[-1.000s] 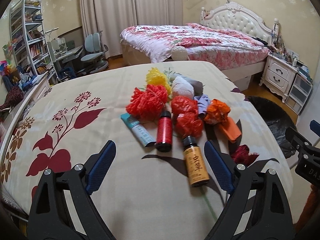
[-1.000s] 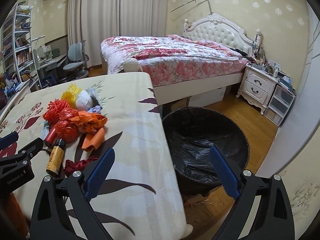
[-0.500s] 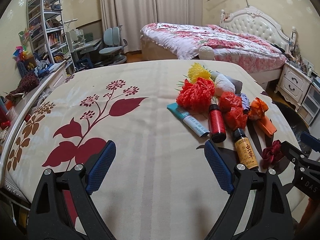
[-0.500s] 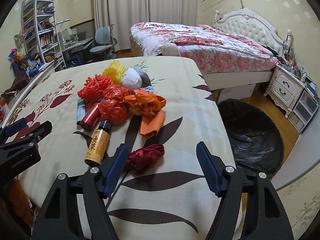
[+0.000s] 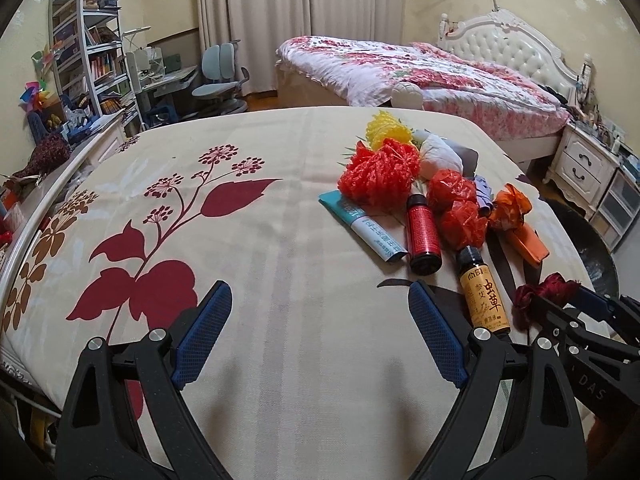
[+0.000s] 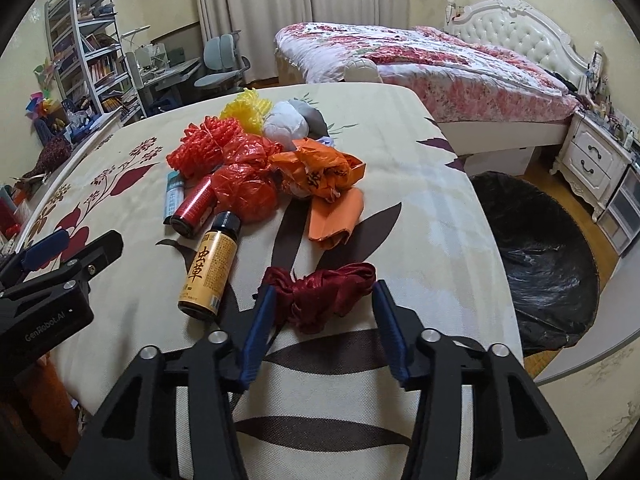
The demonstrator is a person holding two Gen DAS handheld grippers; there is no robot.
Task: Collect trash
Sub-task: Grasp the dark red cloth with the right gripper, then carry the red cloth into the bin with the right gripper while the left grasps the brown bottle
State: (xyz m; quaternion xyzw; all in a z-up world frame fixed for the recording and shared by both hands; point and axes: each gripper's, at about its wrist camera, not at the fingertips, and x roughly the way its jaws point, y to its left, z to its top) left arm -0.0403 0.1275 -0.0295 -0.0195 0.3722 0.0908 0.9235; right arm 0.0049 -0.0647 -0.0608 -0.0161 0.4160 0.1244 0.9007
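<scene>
Bedspread: maroon wad between right tool

Black-lined bin partly hidden behind the bed's edge

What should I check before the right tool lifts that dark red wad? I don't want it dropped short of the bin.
1. Dark red wad between the right tool fingers: ok.
2. Pads pressing on the wad: not ok; the jaws are closing, and a gap shows on the right side.
3. Amber bottle outside the jaws: ok, it lies just left of them.
4. Left tool out of the way: ok, open over bare bedspread.
5. Black-lined bin open beside the bed: ok.
</scene>
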